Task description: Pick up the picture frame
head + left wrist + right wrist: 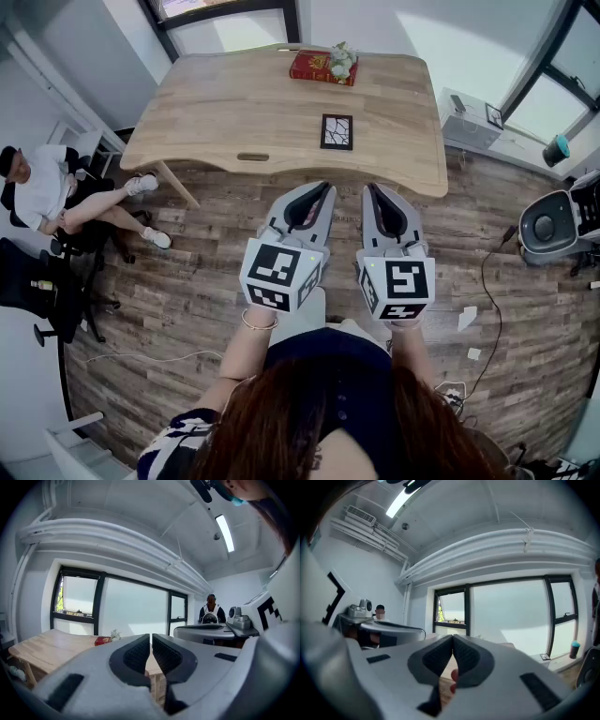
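Picture frame (337, 131): dark-edged, lying flat on the wooden table (216, 112). It sits about mid-table, closer to the near edge than the far one. A little taller than wide, with the long axis running from near edge to far edge. Nothing touches it.

Behind it, at the far edge: a red book (317, 67) with a small pale ornament (341, 58) on top (what kind, cannot tell).

Left gripper (327, 188) and right gripper (372, 189): side by side, held level over the plank floor (187, 281), short of the table's near edge, noses toward the table. In each gripper's own view the jaws are pressed together with nothing between them.

Relation that matters: the frame lies ahead, beyond the near edge, well apart from both tips. It is almost in line with the left gripper; the right one points slightly past it. Judgement: the left is marginally nearer. Either must part its jaws and dip to catch an edge of so flat a thing.

Seated person (56, 187) off the table's left end, uninvolved.
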Available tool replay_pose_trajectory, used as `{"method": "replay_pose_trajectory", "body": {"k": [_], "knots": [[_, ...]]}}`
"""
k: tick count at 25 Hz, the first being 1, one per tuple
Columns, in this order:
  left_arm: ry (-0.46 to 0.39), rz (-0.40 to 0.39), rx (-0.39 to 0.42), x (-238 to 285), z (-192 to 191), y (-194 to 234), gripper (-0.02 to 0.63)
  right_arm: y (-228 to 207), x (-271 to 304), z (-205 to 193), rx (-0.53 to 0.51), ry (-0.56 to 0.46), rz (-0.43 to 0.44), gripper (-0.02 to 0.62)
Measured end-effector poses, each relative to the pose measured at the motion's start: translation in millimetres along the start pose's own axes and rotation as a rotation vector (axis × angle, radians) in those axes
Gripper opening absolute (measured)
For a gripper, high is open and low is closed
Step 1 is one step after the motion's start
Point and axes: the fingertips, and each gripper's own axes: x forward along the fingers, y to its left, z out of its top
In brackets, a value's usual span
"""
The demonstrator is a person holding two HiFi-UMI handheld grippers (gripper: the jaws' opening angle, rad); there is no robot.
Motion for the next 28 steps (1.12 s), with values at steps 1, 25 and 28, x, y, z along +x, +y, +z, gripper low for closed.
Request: {"method": "replay_pose_trajectory", "body": {"k": [1,25,28], "knots": [[0.000,-0.002,0.000,1,0,3,0.040,1,3,0,0.000,0.001,-0.001,0.026],[0.028,-0.078,-0.006,50,-11,82,0.040,0,89,-5,0.072,0.026,-0.090,0.026],[0.033,-0.089,-0.015,59,-12,88,0.040,-4,100,-7,0.075,0.037,-0.100,0.026]]}}
